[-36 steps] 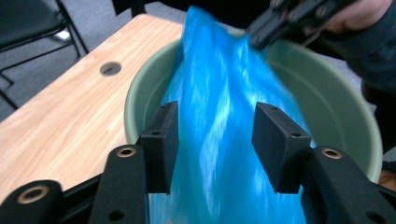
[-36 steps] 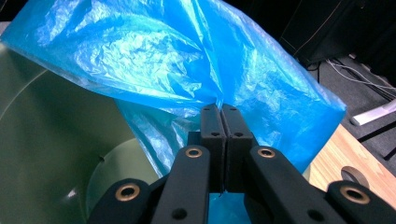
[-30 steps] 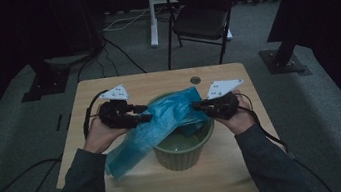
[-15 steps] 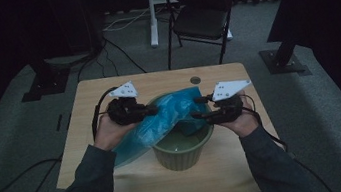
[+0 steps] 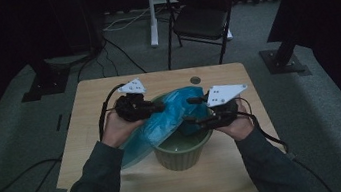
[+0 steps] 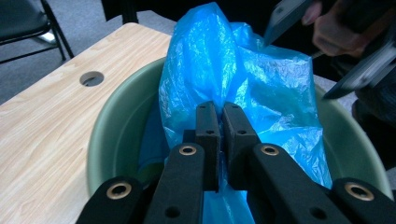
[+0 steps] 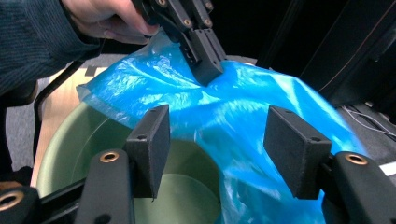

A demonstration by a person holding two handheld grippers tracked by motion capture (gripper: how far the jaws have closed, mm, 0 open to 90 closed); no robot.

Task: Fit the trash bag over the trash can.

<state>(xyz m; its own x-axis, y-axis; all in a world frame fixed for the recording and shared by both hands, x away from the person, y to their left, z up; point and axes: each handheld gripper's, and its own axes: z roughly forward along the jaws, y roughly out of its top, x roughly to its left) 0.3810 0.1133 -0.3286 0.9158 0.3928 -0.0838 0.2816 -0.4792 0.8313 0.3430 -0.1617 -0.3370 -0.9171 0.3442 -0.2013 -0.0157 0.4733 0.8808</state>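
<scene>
A blue plastic bag (image 5: 171,113) drapes over a green bin (image 5: 181,152) on the wooden table (image 5: 88,102), its tail hanging off the bin's left side. My left gripper (image 5: 160,108) has just been closing and is shut on a fold of the bag (image 6: 210,56) above the bin's rim (image 6: 112,135). My right gripper (image 5: 192,110) has just been opening. Its jaws (image 7: 217,135) stand wide apart at the bag's right end, with the film (image 7: 243,107) between them but untouched by the pads. The left gripper (image 7: 205,70) pinches the bag farther off.
A folding chair (image 5: 202,15) stands behind the table, with a white stand leg beside it. Cables run across the carpet at left and trail from both grippers. A round hole (image 5: 195,80) sits near the table's far edge. Dark stand bases flank the table.
The right gripper's jaws have spread and let go of the bag. The left gripper has shut on the bag. Both hands have risen a little, lifting the bag's tail off the table.
</scene>
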